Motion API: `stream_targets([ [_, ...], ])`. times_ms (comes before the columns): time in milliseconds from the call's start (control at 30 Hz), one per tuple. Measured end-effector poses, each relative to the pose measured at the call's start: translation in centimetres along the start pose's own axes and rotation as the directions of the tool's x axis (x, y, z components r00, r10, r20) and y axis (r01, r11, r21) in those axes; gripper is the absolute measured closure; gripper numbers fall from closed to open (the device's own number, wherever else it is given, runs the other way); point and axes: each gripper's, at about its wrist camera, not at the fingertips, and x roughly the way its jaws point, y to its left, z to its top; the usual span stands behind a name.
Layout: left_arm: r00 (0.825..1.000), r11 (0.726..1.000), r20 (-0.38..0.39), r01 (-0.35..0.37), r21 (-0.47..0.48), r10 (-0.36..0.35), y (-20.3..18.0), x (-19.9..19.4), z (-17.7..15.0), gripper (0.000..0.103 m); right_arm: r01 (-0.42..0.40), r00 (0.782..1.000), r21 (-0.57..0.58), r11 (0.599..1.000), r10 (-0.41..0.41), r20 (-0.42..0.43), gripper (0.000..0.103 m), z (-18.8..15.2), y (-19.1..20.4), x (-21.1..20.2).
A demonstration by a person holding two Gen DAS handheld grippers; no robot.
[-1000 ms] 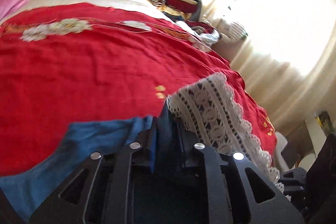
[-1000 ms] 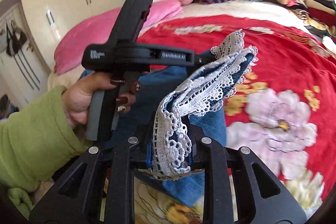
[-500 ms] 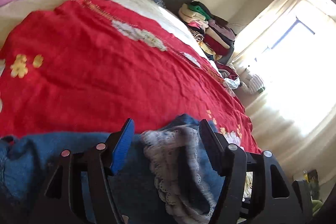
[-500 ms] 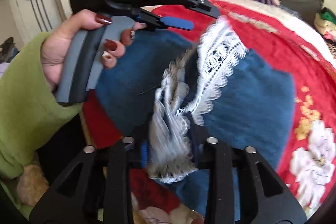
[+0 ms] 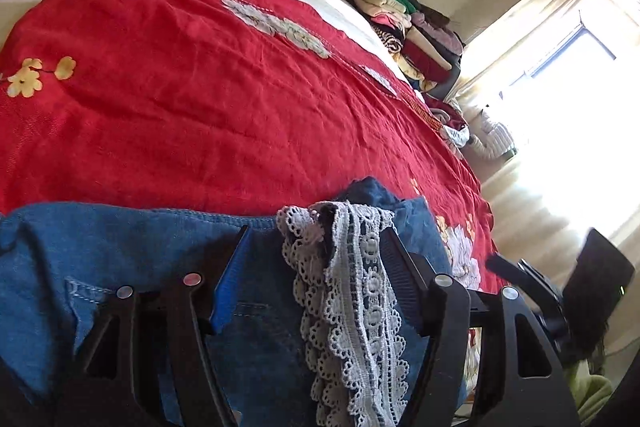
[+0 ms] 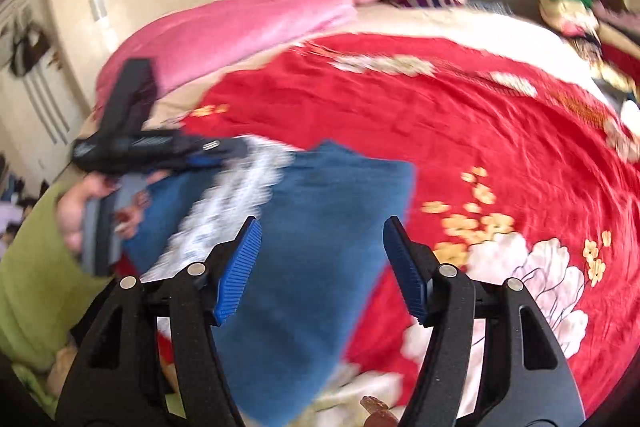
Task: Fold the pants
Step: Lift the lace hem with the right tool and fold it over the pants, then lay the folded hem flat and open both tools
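Two handheld grippers hover over blue denim pants [image 5: 132, 251] lying folded on a red floral bedspread [image 5: 200, 99], the lace-trimmed hem [image 5: 352, 291] turned up on top. Fingers of the left gripper [image 5: 316, 267] stand spread, the lace between them but unpinched. Fingers of the right gripper [image 6: 320, 259] are opening above the denim, gripping nothing; a hand [image 6: 76, 215] in a green sleeve holds the left tool.
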Motion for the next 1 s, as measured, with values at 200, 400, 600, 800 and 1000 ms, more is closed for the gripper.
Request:
stream_targets([
  [200, 0.999, 0.999, -0.030, -0.041, -0.014, 0.040, -0.3, 1.8, 0.4, 0.040, -0.046, 0.996, 0.168, 0.985, 0.059, -0.070, 0.046, 1.8, -6.0, 4.4],
  [400, 0.999, 0.999, -0.028, -0.041, -0.007, 0.041, -0.9, 2.4, 0.5, 0.081, -0.161, 0.971, 0.280, 0.947, 0.203, -0.128, 0.068, 1.6, -8.2, 8.6],
  [600, 1.000, 0.996, 0.020, -0.024, 0.088, 0.023, -3.5, 1.4, 1.5, 0.086, -0.232, 0.971, 0.224, 0.947, 0.241, -0.012, 0.099, 1.6, -7.5, 6.5],
  [800, 0.990, 0.982, -0.013, -0.137, 0.132, 0.140, -3.5, 3.3, 1.4, 0.084, -0.090, 0.992, 0.171, 0.981, 0.104, -0.072, 0.093, 1.2, -6.7, 7.8],
  [1000, 0.980, 0.969, 0.016, -0.199, 0.148, 0.199, -2.7, 1.8, 1.0, 0.064, 0.011, 0.997, 0.131, 0.991, -0.001, -0.075, 0.066, 1.0, -6.5, 7.6],
])
